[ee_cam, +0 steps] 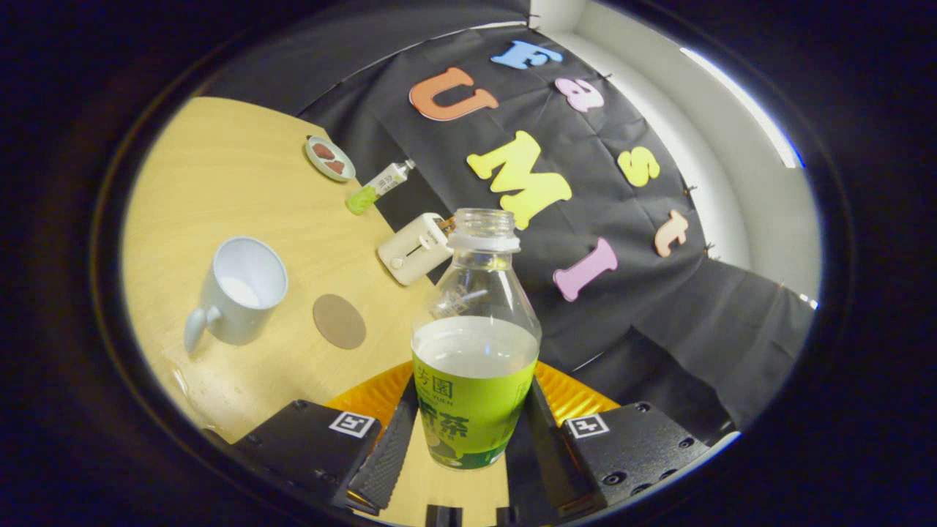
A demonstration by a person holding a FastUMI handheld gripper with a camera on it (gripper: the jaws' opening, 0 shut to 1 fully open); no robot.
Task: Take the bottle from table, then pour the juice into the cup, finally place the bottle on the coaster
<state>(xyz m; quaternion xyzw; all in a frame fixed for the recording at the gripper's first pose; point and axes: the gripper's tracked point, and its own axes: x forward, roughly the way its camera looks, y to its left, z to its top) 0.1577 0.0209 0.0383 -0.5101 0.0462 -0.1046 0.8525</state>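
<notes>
Bottle clamped upright between fingers, uncapped; cup lies ahead-left on desk, coaster between them.

Bright overhead strip glare, edges warped, perhaps soft.

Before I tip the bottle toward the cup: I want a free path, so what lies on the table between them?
In the gripper view, the coaster lies flat between the bottle, clamped by the gripper, and the cup; otherwise bare table.
</notes>
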